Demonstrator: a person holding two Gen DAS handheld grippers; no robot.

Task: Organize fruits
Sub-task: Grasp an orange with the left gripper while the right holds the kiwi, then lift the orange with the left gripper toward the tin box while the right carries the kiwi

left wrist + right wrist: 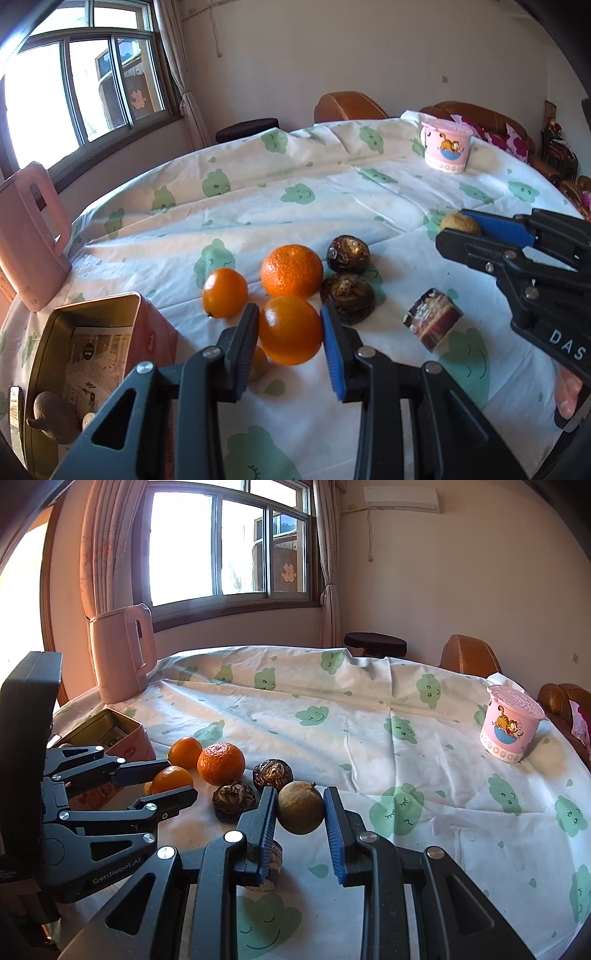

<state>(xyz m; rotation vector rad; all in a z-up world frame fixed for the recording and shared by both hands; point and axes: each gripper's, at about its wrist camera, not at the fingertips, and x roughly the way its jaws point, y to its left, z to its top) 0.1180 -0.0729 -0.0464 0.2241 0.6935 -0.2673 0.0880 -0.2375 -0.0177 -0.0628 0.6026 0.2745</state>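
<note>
My left gripper (290,321) is shut on a smooth orange (290,330), low over the table. Behind it lie a big orange (291,270), a small orange (224,292) and two dark brown round fruits (348,254), (347,293). My right gripper (300,806) is shut on a round brown fruit (301,806), also seen in the left wrist view (460,224). A short cut cylinder piece (433,324) lies on the cloth. The left gripper shows in the right wrist view (173,779) around the orange (171,780).
An open pink tin (92,354) at the left holds a brown fruit (51,417). A pink kettle (29,236) stands behind it. A pink cartoon cup (445,146) stands far right. The table carries a white cloth with green shapes (332,192). Chairs stand behind.
</note>
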